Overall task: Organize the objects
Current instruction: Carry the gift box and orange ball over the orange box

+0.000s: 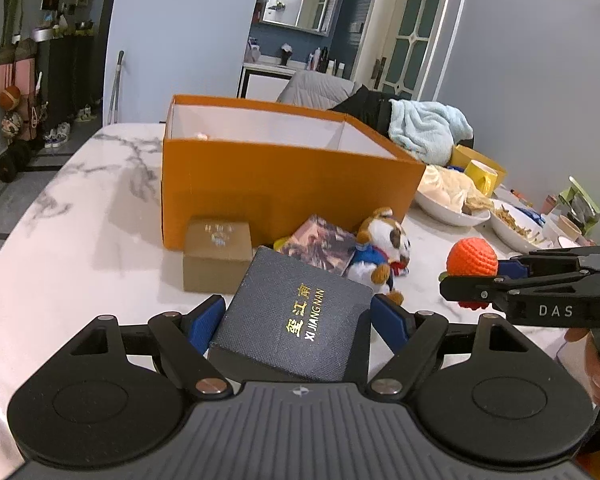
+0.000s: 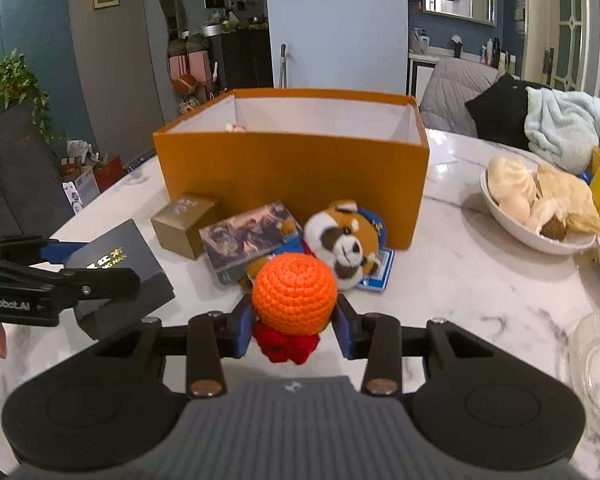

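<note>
The dark navy textured square box with gold lettering (image 1: 296, 316) sits clamped between the blue pads of the left tool (image 1: 298, 318), tilted and apparently lifted off the white marble surface (image 1: 80, 208). The right tool (image 2: 294, 322) is closed around a crocheted orange ball toy with a red knitted base (image 2: 294, 294), its pads pressing the toy's lower sides; the toy also looks raised clear of the surface. Both tools therefore carry a load, held side by side and a short way in front of the large open orange cardboard box with a white interior (image 1: 280, 188), which is evidently where things are being gathered. Something small and pale already lies inside near its far left wall, though too little shows to name it.

Against the orange box's near wall lie the items not yet collected: a small tan cardboard cube (image 1: 216, 256), a flat picture-printed card box (image 1: 320, 242), and a plush red-panda toy in a blue outfit (image 1: 380, 248) resting partly on it. Off to the right stand white bowls of food (image 2: 540, 208), a yellow mug (image 1: 482, 176) and a pale blue towel (image 1: 428, 128).

The step in hand appears to be the carry. The next move calls for raising each load above the orange rim, passing over the near wall without clipping it, then opening over the white floor inside.
</note>
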